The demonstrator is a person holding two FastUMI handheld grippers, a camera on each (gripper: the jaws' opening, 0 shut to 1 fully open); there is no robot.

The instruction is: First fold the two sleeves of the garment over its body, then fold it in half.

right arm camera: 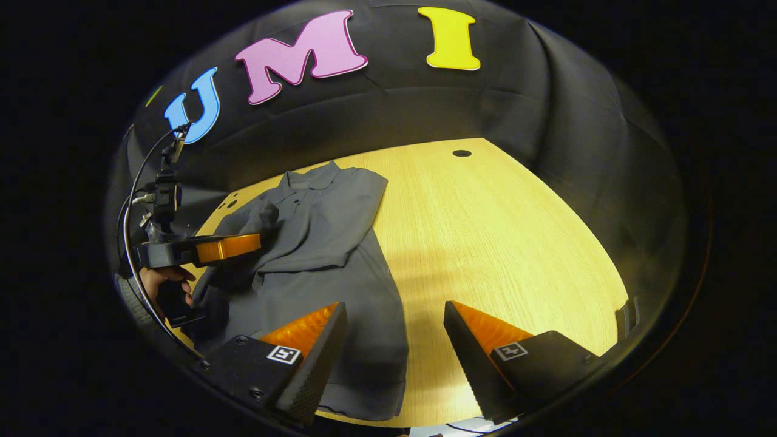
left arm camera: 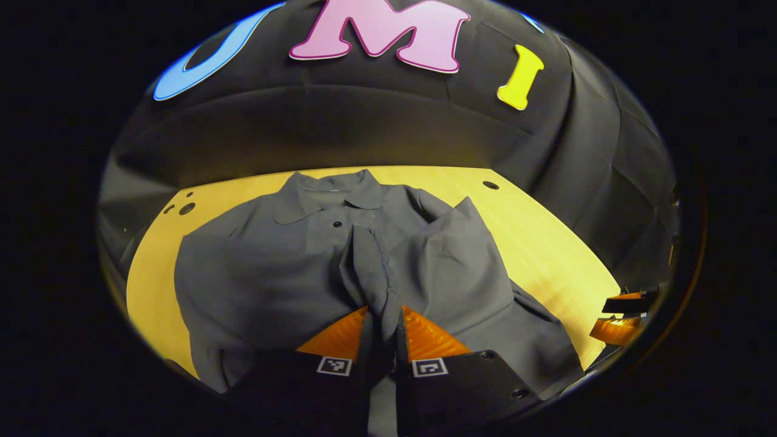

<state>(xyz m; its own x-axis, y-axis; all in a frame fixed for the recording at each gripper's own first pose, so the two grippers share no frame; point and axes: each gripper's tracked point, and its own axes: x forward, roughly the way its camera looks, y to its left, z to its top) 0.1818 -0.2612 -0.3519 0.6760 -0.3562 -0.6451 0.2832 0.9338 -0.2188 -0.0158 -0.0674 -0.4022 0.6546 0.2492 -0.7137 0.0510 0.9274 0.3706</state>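
Grey cloth is what this job is about: a shirt (left arm camera: 273, 267) lies flat on the yellow wooden counter (left arm camera: 546, 243), with its collar (left arm camera: 331, 194) at the far side. The left gripper (left arm camera: 383, 331) has its fingers nearly closed, pinching a fold of the shirt's cloth, likely a sleeve, and lifting it over the body. That looks like the sleeve-folding step, so the cloth is held up to carry it across. The right gripper (right arm camera: 394, 346) has its fingers wide apart and holds nothing; it hangs above the near edge of the shirt and the bare counter, maybe waiting its turn.

The right gripper view shows the hand (right arm camera: 164, 282) that holds the left gripper, with cables above it. The left gripper view shows the pinch up close.
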